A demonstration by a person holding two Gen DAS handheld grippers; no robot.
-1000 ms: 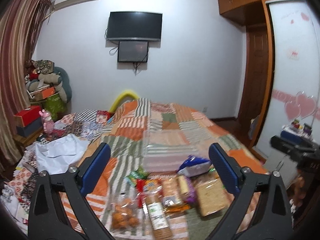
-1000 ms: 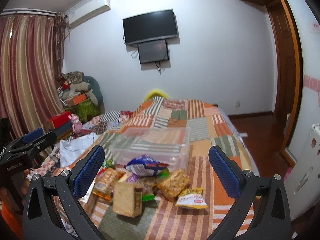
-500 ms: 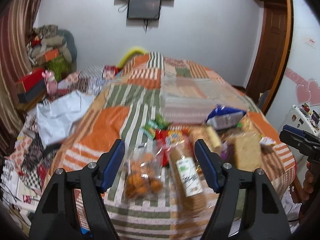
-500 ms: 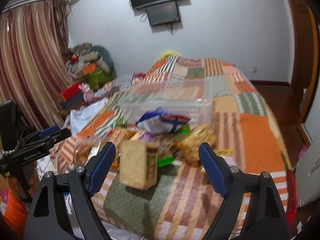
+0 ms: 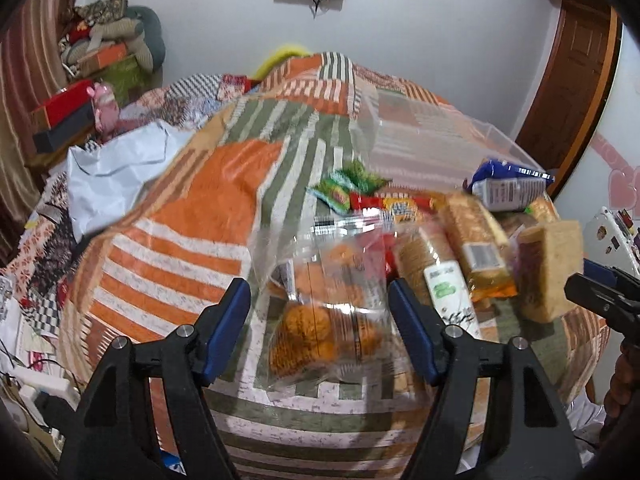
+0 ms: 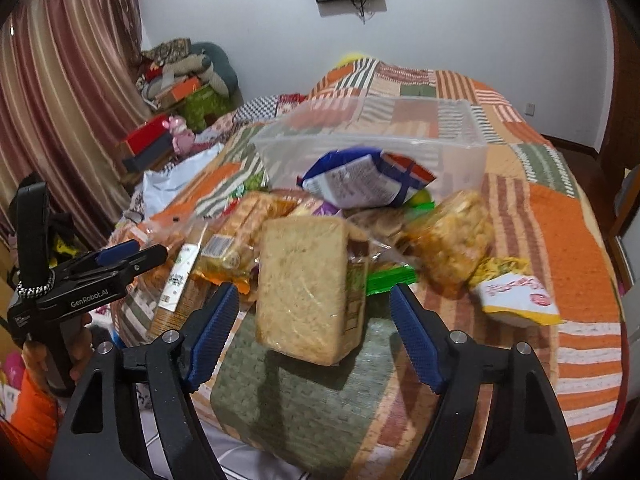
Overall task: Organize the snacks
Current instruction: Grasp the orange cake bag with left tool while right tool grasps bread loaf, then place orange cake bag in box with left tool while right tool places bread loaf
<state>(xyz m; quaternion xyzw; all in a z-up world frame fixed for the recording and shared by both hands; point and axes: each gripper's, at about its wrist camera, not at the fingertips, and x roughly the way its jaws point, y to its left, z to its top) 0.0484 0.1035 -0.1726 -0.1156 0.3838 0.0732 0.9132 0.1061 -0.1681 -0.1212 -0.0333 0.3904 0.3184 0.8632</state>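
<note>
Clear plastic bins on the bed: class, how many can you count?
1. The clear plastic bin sits on the quilt behind the snack pile, with the blue-and-white bag leaning against its front. Nothing suggests another.

Left gripper [image 5: 320,334]: jaws spread wide, blue-padded fingers [image 5: 226,328] reaching forward and tilted downward, nothing clamped between them. Right gripper [image 6: 314,330]: likewise spread wide, fingers [image 6: 416,340] angled downward, pads touching nothing. Bare hand [image 6: 78,350] wrapped around the left gripper's handle, orange sleeve at the wrist.
</note>
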